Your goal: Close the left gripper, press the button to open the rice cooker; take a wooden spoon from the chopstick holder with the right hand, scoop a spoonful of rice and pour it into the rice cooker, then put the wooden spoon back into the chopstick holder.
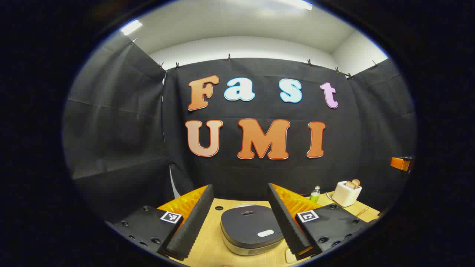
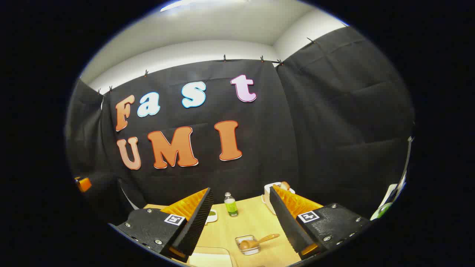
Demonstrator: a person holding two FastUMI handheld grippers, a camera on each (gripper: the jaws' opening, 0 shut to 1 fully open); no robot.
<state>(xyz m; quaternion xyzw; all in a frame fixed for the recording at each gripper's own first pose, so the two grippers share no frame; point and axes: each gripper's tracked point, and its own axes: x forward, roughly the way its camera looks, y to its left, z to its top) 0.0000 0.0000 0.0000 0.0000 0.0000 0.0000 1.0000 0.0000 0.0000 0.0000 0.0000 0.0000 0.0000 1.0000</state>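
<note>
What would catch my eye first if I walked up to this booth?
Probably the dark, closed rice cooker sitting on the wooden table, framed between the open left gripper. In the right gripper view, a wooden spoon lies in a small clear container, with a green bottle standing behind it.

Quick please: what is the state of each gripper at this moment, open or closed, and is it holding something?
Left gripper: open, holding nothing; the closed rice cooker lies ahead between its fingers.
Right gripper: open, holding nothing; the wooden spoon is untouched.
</note>
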